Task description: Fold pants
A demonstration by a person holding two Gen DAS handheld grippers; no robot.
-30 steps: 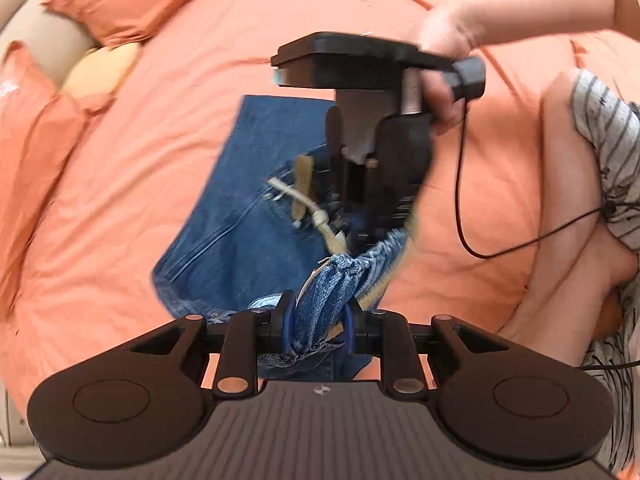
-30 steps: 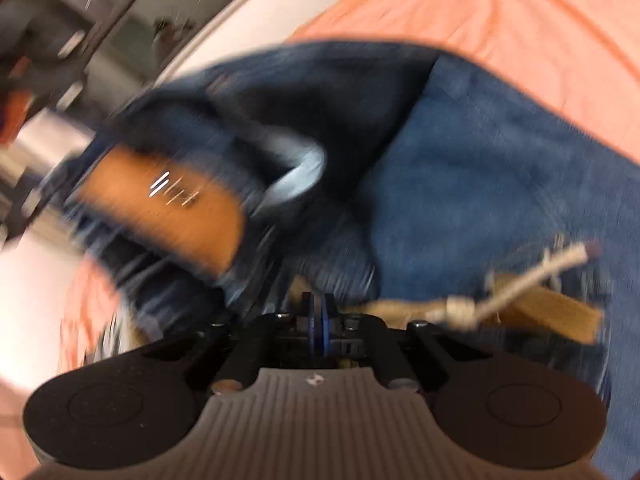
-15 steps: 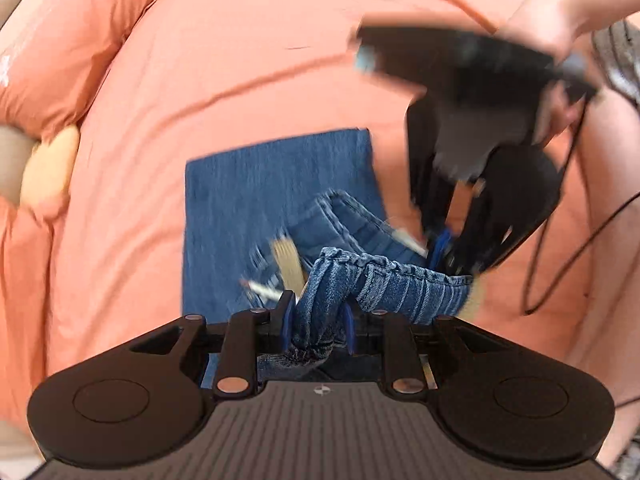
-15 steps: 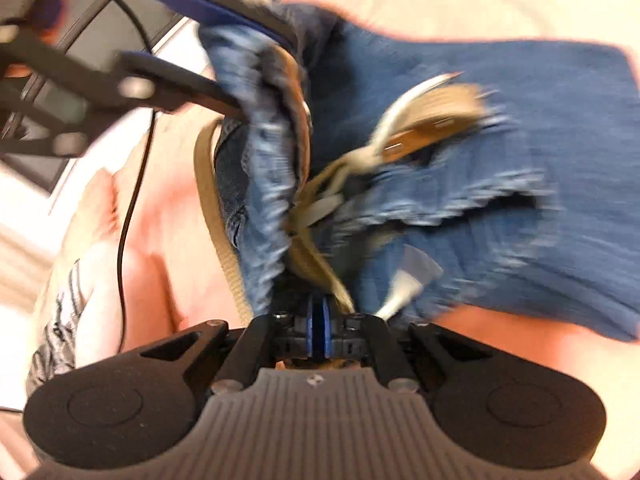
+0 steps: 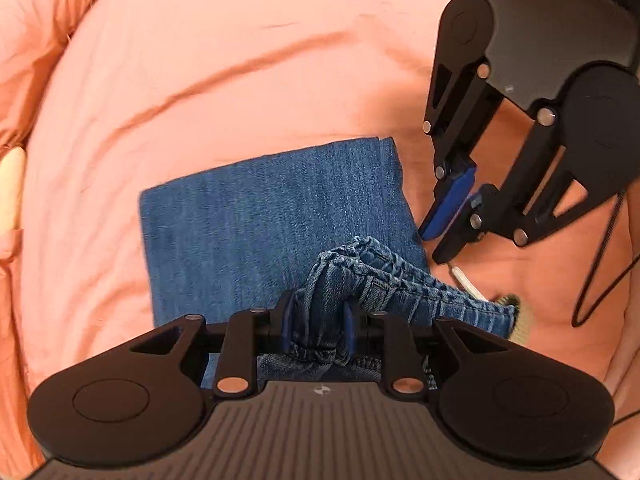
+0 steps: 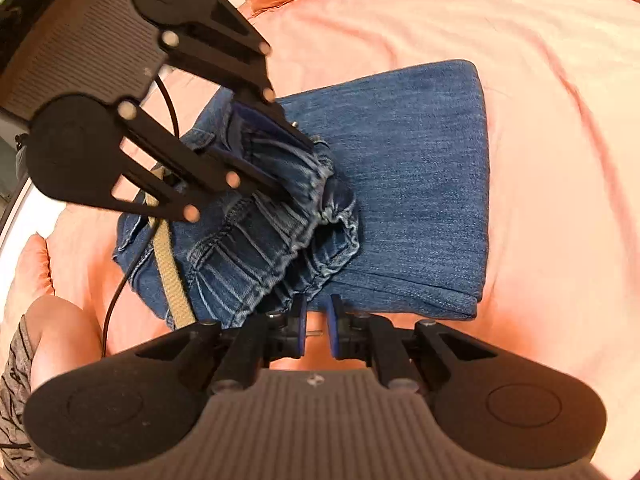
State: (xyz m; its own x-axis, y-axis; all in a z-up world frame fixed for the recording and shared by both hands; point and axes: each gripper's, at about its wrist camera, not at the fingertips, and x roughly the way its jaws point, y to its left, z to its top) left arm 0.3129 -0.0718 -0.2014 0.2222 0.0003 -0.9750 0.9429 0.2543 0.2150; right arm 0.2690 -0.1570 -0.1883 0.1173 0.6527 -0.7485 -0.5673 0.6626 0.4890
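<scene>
The jeans [image 5: 272, 216] are seen at the centre of both views, laid on an orange sheet [image 5: 240, 60] and folded into a flat rectangle, its far edge toward the top of the left wrist view. The gathered waistband [image 6: 272, 232] is heaped on the near part of the rectangle (a tan belt [image 6: 170, 268] trails from it at lower left of the right wrist view).

The left gripper [image 5: 316, 322] is seen at bottom centre of its own view, clenched on a bunch of waistband denim; cloth is pinched between the blue pads. In the right wrist view the same gripper appears at upper left, its fingers buried in the gathered cloth.

The right gripper [image 6: 316, 318] is seen at bottom centre of its own view. Its jaws have just been opening; a narrow gap is visible between the pads, with only sheet behind it and no cloth in it. The waistband edge lies just beyond the left pad. In the left wrist view this gripper is seen at upper right, just beside the right edge of the jeans and apart from them.

A black cable [image 5: 600, 248] is seen at the right edge of the left wrist view. A bare knee [image 6: 60, 328] and striped cloth are noted at lower left of the right wrist view.
</scene>
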